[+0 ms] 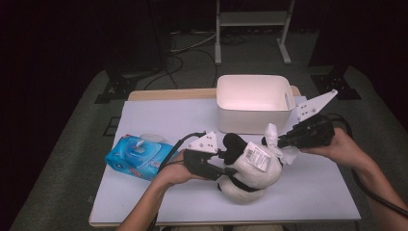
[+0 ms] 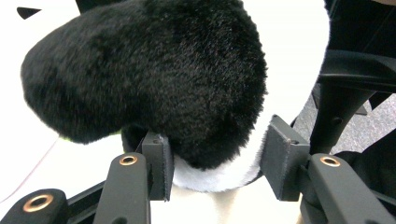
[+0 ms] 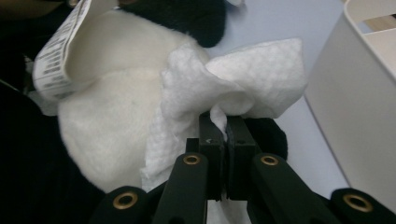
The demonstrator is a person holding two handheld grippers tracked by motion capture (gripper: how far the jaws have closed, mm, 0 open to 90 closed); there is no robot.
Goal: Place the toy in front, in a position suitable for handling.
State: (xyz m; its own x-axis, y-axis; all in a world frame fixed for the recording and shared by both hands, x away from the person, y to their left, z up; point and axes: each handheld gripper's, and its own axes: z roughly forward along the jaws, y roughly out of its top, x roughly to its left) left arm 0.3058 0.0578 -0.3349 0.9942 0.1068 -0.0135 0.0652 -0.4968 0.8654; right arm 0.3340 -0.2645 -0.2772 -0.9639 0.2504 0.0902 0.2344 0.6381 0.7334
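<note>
Your black-and-white plush toy with a barcode tag [image 1: 248,166] lies on the pale table [image 1: 308,192], just in front of the white rectangular plastic bin [image 1: 252,102]. Your left gripper [image 2: 217,156] has its jaws spread around the toy's black furry limb [image 2: 144,70], pads beside the fur. Your right gripper [image 3: 224,140] is clamped on a white crumpled wet wipe [image 3: 233,88], which touches the toy's white side. A blue wipes pack [image 1: 137,156] sits left of the toy.
</note>
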